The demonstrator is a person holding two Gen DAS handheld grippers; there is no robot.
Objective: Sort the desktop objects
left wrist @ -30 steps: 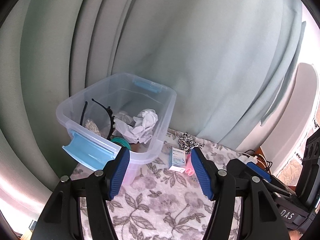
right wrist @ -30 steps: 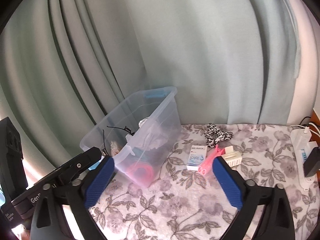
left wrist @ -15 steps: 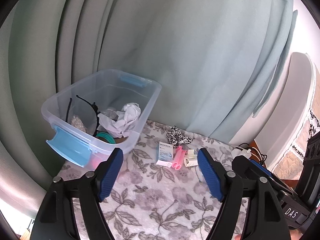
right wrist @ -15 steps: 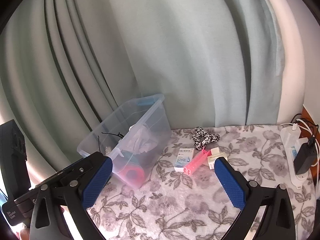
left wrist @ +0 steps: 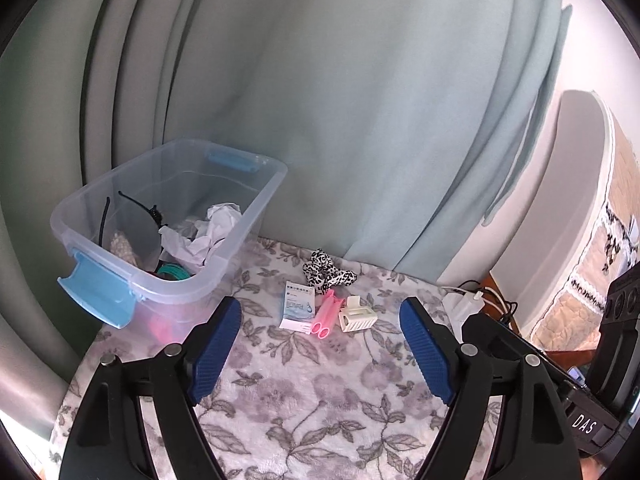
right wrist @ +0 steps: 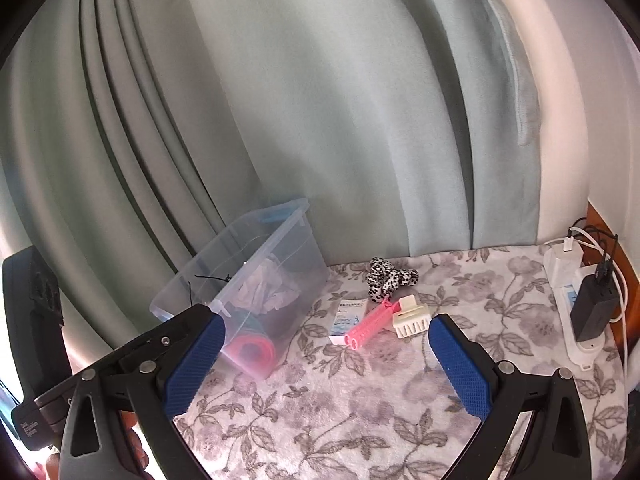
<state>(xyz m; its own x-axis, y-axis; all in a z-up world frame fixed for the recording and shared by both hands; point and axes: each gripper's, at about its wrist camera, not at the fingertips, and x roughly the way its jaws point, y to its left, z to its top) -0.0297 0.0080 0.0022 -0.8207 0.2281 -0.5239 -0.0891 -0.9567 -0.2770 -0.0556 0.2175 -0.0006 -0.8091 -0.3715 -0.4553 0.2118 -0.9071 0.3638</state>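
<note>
Both the left gripper and the right gripper hang wide open and empty above the floral surface. At frame centre lie a small box, pink roller, cream clip and leopard scrunchie; the clear bin sits centre left.

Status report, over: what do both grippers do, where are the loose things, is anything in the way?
Left gripper open, empty. Right gripper open, empty. Small box, pink rollers, cream clip, leopard scrunchie loose on cloth beside bin. Path clear.
</note>
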